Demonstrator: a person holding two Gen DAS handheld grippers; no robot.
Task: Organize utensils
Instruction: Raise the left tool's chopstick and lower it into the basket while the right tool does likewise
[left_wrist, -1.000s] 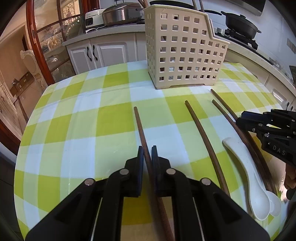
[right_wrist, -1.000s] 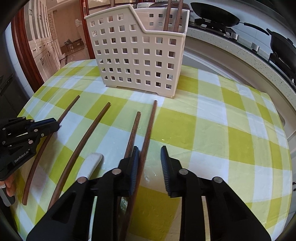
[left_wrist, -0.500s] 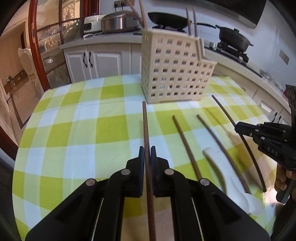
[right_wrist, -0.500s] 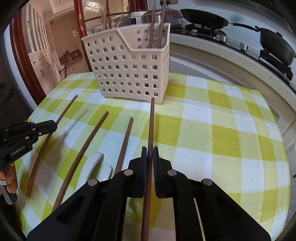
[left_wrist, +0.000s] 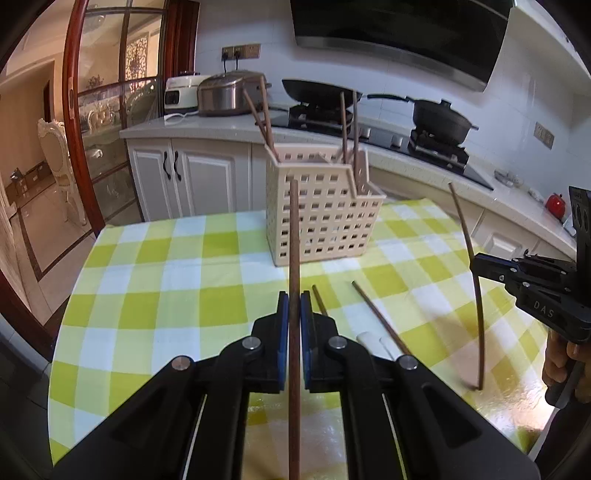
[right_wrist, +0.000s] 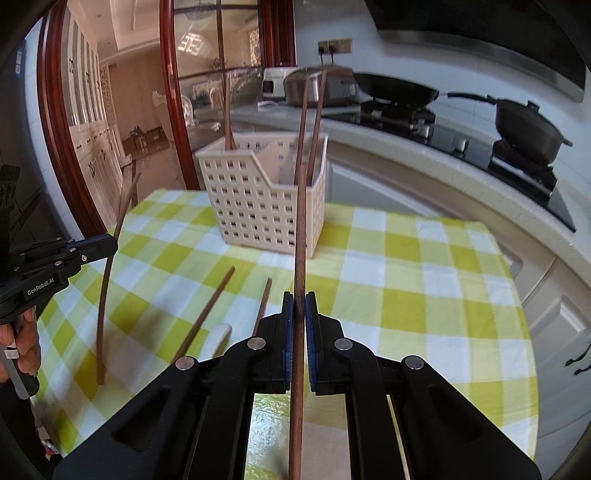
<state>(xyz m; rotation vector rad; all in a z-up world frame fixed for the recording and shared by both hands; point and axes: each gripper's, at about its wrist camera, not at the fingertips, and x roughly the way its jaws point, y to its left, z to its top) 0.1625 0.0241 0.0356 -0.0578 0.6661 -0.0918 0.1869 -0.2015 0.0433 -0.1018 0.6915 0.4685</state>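
Left fingers (left_wrist: 294, 306) gripping chopstick (left_wrist: 294, 236), right fingers (right_wrist: 299, 306) gripping another (right_wrist: 301, 221); lower ends cut off

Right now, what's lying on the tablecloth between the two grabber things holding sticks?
In the left wrist view, two brown chopsticks and white spoon handles lie on the checked cloth, between the left gripper and right gripper.

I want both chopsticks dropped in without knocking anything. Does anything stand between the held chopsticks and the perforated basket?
Nothing visible does. The left hand-held gripper and right hand-held gripper each hold a chopstick above the table, and the cloth up to the basket is bare. The loose chopsticks lie flat, off to the side.
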